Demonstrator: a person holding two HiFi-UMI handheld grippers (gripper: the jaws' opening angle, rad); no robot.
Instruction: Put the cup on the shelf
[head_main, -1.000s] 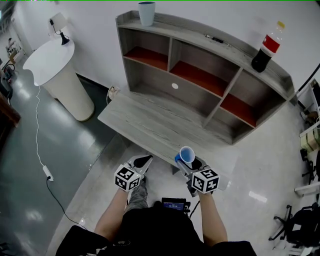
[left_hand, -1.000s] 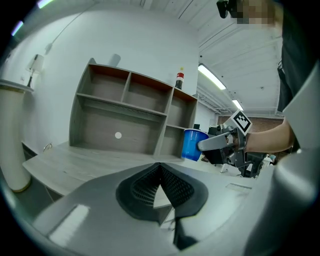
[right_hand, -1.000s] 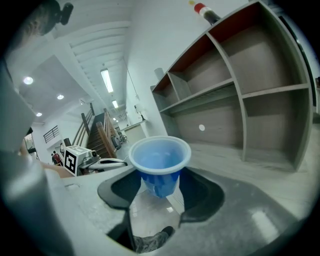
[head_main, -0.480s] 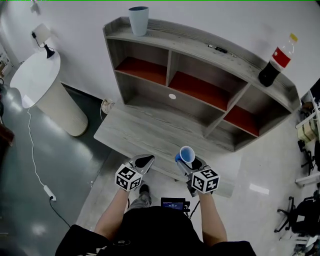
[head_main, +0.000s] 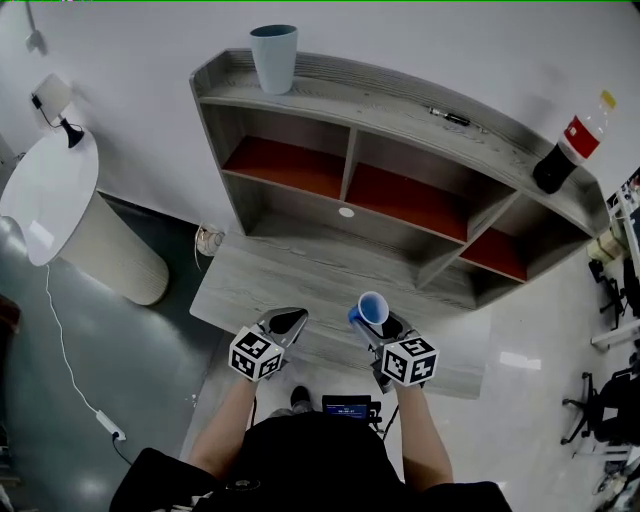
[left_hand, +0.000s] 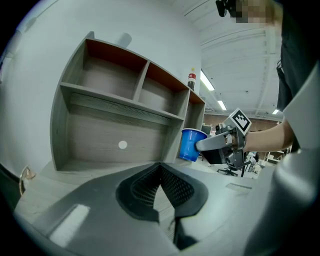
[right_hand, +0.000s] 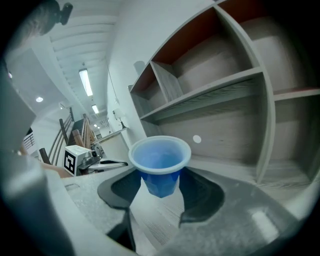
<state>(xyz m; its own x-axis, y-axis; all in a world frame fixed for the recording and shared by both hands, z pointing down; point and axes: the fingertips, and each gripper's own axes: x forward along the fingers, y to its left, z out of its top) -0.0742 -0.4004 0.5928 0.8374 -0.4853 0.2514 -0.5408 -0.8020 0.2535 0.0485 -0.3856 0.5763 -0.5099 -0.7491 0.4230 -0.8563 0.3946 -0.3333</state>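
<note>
Although well apart from everything else, at far left a smooth white round table (head_main: 50, 190), a small white-shaded lamp (head_main: 55, 100) at its far edge, on a glossy grey-green floor (head_main: 130, 345). Next, a tall pale-teal tumbler (head_main: 273, 58), tapered, upright on the left end of the top board of a grey wood-grain shelf (head_main: 400, 102). Three open compartments below, floors rust-red. Under them a broad worktop (head_main: 290, 275) in the same grain. Over its front edge, the left gripper (head_main: 289, 319), jaws together on nothing, black ribbed pads meeting. Just to the right, the right gripper (head_main: 376, 323), jaws clamped on the tapered lower body of a blue plastic cup (head_main: 372, 309), upright, white-rimmed, not yet on the shelf. Far right on the top board, a dark cola bottle (head_main: 570, 150), red label. Beyond, pale shiny floor and a black office chair (head_main: 600, 415).
</note>
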